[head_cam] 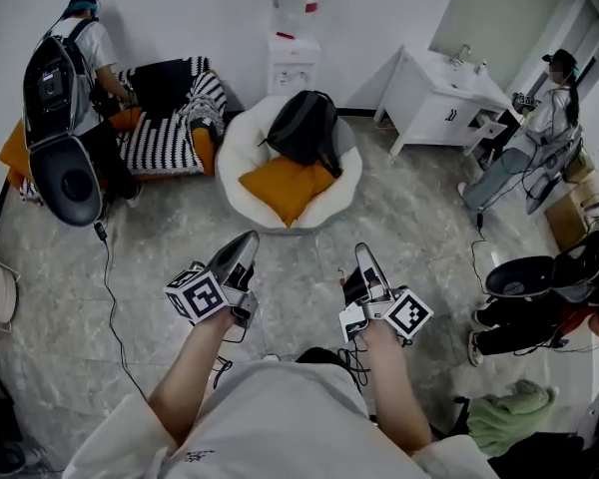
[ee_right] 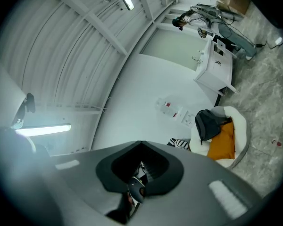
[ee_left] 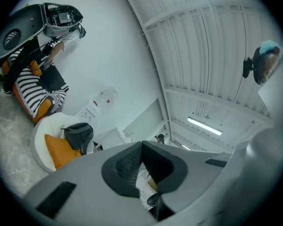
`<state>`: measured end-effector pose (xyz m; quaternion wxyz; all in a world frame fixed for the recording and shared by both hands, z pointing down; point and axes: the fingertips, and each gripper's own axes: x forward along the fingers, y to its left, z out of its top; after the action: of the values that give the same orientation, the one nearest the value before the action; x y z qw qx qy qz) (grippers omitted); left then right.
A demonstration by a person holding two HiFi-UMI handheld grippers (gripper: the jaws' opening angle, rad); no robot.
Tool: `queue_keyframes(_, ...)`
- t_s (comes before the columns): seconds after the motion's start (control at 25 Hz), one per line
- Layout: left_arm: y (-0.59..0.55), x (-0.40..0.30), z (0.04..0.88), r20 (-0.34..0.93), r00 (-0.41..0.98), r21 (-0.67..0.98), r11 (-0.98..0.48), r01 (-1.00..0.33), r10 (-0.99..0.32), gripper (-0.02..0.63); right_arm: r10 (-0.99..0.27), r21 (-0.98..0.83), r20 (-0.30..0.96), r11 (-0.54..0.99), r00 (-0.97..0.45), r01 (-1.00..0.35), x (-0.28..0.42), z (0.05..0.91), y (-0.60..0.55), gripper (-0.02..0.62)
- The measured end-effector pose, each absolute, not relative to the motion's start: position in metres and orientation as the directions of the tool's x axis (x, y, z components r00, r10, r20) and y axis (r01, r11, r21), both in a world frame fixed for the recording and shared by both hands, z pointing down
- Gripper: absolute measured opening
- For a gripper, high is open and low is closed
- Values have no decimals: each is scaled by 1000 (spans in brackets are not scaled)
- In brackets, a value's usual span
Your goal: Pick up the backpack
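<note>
Nearest, left gripper [head_cam: 246, 241] and right gripper [head_cam: 365, 252] hang with jaws clenched on nothing; beyond them, black backpack [head_cam: 302, 126] sits above orange cushion [head_cam: 285, 188] in white round chair [head_cam: 240, 153].

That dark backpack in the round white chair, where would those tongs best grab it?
Probably near its top, coming from the front and above. The backpack stands propped upright on the orange cushion against the back of the white chair, so the top is exposed; no handle can be made out. The left tongs and right tongs are shut and must open first.
</note>
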<state>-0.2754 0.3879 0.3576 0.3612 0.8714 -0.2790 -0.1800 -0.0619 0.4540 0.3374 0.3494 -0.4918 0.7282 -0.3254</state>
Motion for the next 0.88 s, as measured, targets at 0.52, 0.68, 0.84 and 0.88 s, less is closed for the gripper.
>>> queue_keyframes(0.52,379,-313,368,-99,738,734,-550,-399,-667,-5,-925,-821,-192,334,-327,-462,-90,341,424,2)
queue_keyframes(0.68,360,-316,367,-96,728,735,-541,-408,-679,-5,-925,-830,-188,330,-331,-450,-89,343,404,2)
queue_keyframes(0.84,340,-306,368,-91,726,734,-539,-414,-682,-5,-923,-829,-189,333,-336,-450,-79,345,383,2)
queue_keyframes(0.88,335,-303,370,-89,726,735,-536,-414,-682,-5,-924,-829,-186,331,-335,-451,-75,346,378,2)
